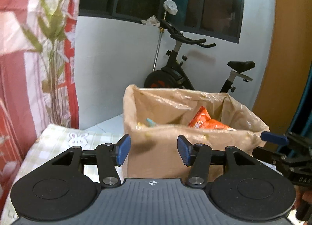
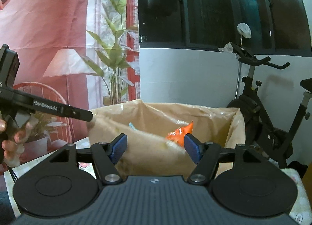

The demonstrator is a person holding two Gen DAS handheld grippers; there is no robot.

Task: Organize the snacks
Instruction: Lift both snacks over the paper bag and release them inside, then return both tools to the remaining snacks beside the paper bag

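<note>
A cardboard box lined with a tan plastic bag (image 1: 161, 147) stands on the table in front of both grippers; it also shows in the right wrist view (image 2: 156, 152). Inside lies an orange snack packet (image 1: 206, 121), seen too in the right wrist view (image 2: 179, 131), and a pale blue packet (image 1: 150, 121) (image 2: 132, 126) beside it. My left gripper (image 1: 154, 150) is open and empty, just before the box's near wall. My right gripper (image 2: 156, 148) is open and empty, at the box's near wall. The right gripper's blue fingertip (image 1: 273, 137) shows at the box's right corner.
The table wears a checked cloth with rabbit prints (image 1: 78, 139). An exercise bike (image 1: 185, 73) (image 2: 269, 119) stands behind the box by the white wall. A printed red curtain (image 1: 29, 59) hangs left. The left gripper's body (image 2: 48, 108) and the hand holding it are at the left.
</note>
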